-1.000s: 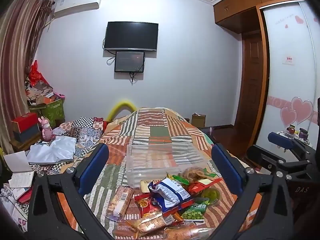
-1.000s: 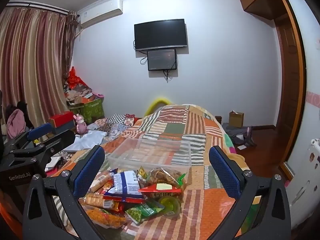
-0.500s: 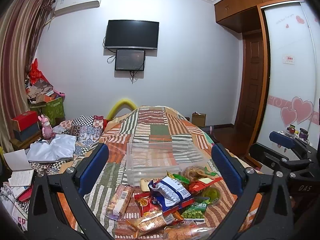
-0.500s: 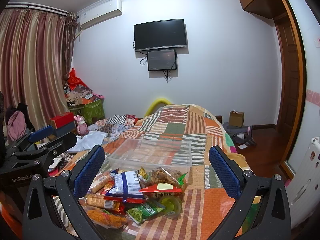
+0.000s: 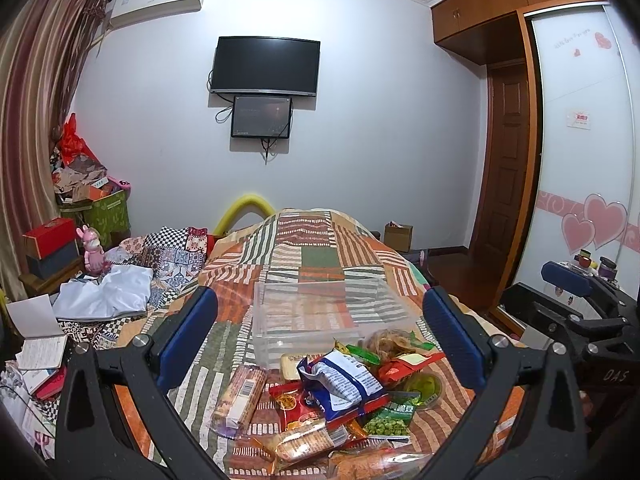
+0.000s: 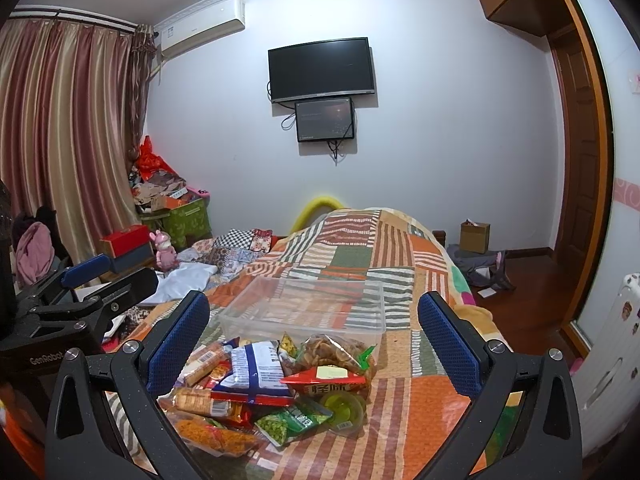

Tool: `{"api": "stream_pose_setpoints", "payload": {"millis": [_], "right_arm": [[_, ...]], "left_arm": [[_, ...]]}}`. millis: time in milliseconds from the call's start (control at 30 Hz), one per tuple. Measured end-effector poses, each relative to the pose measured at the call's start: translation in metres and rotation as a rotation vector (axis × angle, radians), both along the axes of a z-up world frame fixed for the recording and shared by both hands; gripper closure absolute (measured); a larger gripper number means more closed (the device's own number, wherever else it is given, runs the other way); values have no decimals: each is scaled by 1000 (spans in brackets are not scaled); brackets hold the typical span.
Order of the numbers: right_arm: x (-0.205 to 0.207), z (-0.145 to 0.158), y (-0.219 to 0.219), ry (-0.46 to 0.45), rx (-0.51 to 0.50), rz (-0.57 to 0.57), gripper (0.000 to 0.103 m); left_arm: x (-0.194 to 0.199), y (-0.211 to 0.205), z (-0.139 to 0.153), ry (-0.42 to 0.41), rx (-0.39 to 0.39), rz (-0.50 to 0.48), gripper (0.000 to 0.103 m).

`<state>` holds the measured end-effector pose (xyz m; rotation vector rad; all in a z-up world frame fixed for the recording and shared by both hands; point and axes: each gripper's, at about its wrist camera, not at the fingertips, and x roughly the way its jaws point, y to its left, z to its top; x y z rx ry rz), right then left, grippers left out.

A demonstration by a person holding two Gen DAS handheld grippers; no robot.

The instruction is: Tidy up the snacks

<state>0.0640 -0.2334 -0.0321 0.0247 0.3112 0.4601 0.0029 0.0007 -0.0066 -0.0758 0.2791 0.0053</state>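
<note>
Seen from the left wrist, the left gripper (image 5: 320, 336) is hovering with its blue-padded fingers (image 5: 188, 334) spread wide and gripping nothing, framing a heap of packaged snacks (image 5: 340, 400) lying on the patchwork orange, green and white striped bedspread (image 5: 316, 256). A clear rectangular plastic bin (image 5: 320, 316) is sitting empty on the bedspread just behind the heap, touching its far edge. A blue-and-white crinkled snack bag (image 5: 344, 380) is topping the pile, a long clear-wrapped pack of biscuits (image 5: 240, 396) is lying at its left, and a green packet of peas (image 5: 388, 420) is resting near a small round cup of green jelly (image 5: 424, 386). The right gripper (image 5: 568, 280) is showing at the right edge. From the right wrist, the right gripper (image 6: 312, 336) is likewise holding its blue fingers (image 6: 448, 340) wide apart and empty over the same snacks, with a clear bag of golden fried crisps (image 6: 336, 354) leaning against the bin's (image 6: 304, 308) near wall and a red triangular packet (image 6: 324, 384) lying in front of it. The left gripper (image 6: 86, 270) is showing at the left edge; a black wall-mounted television (image 6: 322, 68) is hanging beyond.
</note>
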Motion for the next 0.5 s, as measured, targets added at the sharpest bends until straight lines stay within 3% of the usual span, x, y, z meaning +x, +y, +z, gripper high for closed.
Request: {"api": "stream_pose_setpoints", "payload": {"millis": [500], "right_arm": [[-3, 4, 4, 2, 5, 7, 0]], "left_arm": [[-1, 0, -1, 1, 2, 6, 0]]}}
